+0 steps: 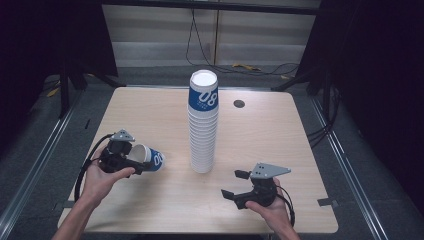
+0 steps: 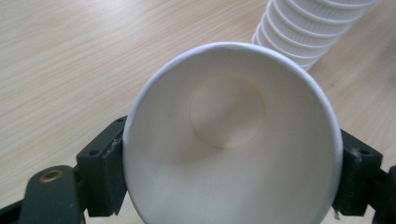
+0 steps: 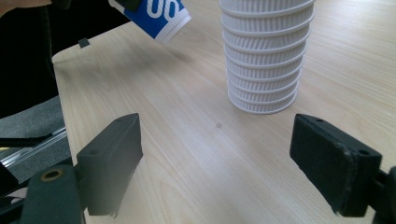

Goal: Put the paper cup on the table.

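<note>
A tall stack of white ribbed paper cups (image 1: 203,125) stands upside down mid-table, topped by a blue-and-white cup marked 08; its lower part shows as the stack (image 3: 265,56) and the stack (image 2: 313,28). My left gripper (image 1: 131,159) is shut on a single blue-and-white cup (image 1: 150,158) held sideways above the table's left part, base toward the stack. The left gripper view looks into that cup (image 2: 229,140), jaws pressed on both sides of its rim. My right gripper (image 1: 235,184) is open near the front right, pointing left; its jaws (image 3: 215,163) hold nothing. The held cup (image 3: 156,16) appears far off.
A pale wooden table (image 1: 150,115) with a round dark grommet (image 1: 239,104) at its back. Grey floor, metal rails and cables surround it. Black tape marks sit at the table's front corners.
</note>
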`<state>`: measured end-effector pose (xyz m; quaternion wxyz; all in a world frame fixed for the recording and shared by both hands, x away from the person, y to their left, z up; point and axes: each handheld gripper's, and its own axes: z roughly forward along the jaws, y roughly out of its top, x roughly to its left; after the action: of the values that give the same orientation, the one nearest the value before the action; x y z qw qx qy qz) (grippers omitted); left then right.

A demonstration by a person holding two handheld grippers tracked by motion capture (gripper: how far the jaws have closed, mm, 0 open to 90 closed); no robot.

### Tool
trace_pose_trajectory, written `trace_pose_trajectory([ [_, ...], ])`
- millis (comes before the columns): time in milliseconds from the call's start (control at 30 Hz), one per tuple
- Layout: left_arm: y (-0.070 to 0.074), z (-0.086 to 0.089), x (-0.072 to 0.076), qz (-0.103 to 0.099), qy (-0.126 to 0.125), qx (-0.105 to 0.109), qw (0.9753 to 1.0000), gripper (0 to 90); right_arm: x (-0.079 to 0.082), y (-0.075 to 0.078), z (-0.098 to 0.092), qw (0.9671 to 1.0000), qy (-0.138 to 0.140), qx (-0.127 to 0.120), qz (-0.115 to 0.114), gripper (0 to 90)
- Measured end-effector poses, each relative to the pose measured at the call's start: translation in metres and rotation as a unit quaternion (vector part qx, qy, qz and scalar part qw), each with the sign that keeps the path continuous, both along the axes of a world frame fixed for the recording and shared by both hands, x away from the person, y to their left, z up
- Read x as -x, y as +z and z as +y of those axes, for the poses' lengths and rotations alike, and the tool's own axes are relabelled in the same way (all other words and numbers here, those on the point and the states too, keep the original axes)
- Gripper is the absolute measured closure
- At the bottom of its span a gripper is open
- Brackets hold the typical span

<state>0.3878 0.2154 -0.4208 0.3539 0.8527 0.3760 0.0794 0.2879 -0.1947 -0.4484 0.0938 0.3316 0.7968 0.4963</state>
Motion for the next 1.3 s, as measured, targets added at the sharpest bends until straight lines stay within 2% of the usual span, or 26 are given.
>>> trace_pose_trajectory([
  [200,0.002,0.000,-0.010,0.013,0.001,-0.026,0.9996,17.3,0.000,-0.001,0.001,1.0000,0.008,-0.001,0.004,17.2],
  [267,0.002,-0.003,-0.010,0.010,0.003,-0.053,0.9986,17.3,0.000,-0.001,0.001,1.0000,0.007,0.000,0.003,17.2],
  [467,0.000,-0.007,-0.015,0.035,0.000,-0.075,0.9966,17.0,-0.001,-0.001,0.001,1.0000,0.005,0.000,0.005,17.2],
  [600,-0.001,-0.007,-0.020,0.042,0.008,-0.086,0.9954,16.9,0.000,-0.001,0.001,1.0000,0.006,0.002,0.004,17.2],
  [667,-0.002,-0.008,-0.022,0.043,0.005,-0.103,0.9937,16.9,-0.001,-0.002,0.001,1.0000,0.004,0.002,0.005,16.9],
  [733,-0.004,-0.010,-0.024,0.065,0.001,-0.112,0.9915,16.7,-0.001,-0.001,0.000,1.0000,0.003,0.000,0.008,16.3],
  [767,-0.006,-0.012,-0.025,0.065,0.001,-0.123,0.9903,16.7,-0.001,-0.001,0.000,1.0000,0.003,-0.001,0.008,16.4],
  [867,-0.007,-0.014,-0.027,0.063,0.008,-0.117,0.9911,16.2,-0.001,-0.002,0.000,1.0000,0.003,-0.001,0.007,16.3],
  [967,-0.006,-0.017,-0.029,0.061,0.007,-0.128,0.9899,15.7,-0.001,-0.002,0.001,1.0000,0.004,0.001,0.007,16.4],
  [1033,-0.006,-0.018,-0.031,0.055,0.005,-0.128,0.9902,15.6,-0.001,-0.002,0.001,0.9999,0.006,0.001,0.008,16.3],
  [1200,-0.011,-0.024,-0.034,0.031,0.002,-0.107,0.9937,14.6,-0.001,-0.003,0.001,0.9999,0.006,0.004,0.009,16.3],
  [1233,-0.012,-0.025,-0.035,0.023,-0.003,-0.107,0.9940,14.6,-0.001,-0.003,0.001,0.9999,0.006,0.004,0.009,16.3],
  [1300,-0.013,-0.027,-0.036,0.020,0.001,-0.105,0.9942,14.5,-0.002,-0.003,0.001,0.9999,0.004,0.002,0.011,16.3],
])
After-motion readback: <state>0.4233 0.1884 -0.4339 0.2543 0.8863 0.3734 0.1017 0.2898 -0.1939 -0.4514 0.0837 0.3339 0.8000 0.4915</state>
